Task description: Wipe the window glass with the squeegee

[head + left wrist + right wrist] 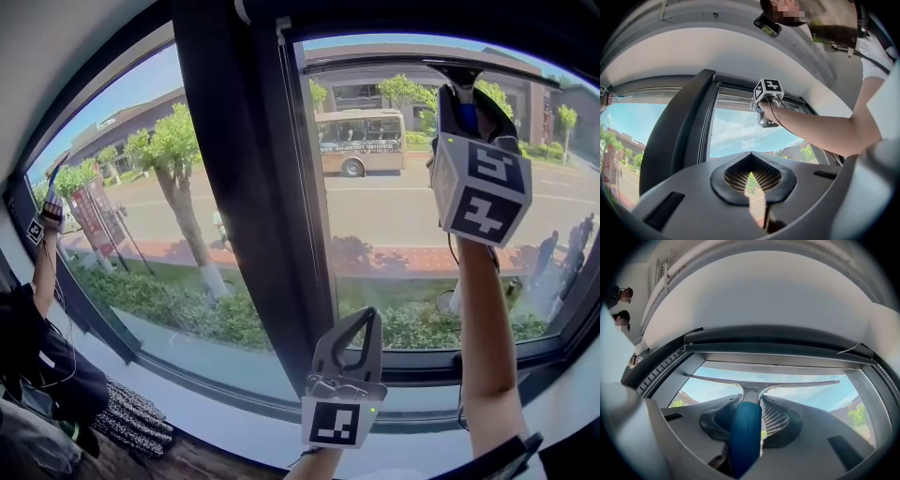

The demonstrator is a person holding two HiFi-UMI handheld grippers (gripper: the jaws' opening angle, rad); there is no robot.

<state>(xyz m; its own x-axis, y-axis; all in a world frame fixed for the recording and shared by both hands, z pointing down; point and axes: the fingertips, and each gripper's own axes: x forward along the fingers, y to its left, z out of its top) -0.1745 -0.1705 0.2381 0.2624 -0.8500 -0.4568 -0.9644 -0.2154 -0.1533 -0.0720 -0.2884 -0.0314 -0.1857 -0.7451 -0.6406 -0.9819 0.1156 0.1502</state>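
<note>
The squeegee has a blue handle [744,437] and a long thin blade [797,383]. Its blade lies across the top of the right window glass [811,397], just under the upper frame. My right gripper [750,398] is shut on the handle. In the head view this right gripper [467,94] is raised high, with the squeegee blade [473,69] at the top edge of the glass [394,225]. My left gripper [361,328] hangs low in front of the sill, shut, with nothing in it. In the left gripper view its pads [761,176] meet at the tips.
A wide dark window post [244,187] divides the two panes. A pale sill [234,408] runs below them. At far left another person [37,319] reaches up to the left pane. Patterned fabric [131,422] lies at lower left. Two people [618,301] show at the right gripper view's left edge.
</note>
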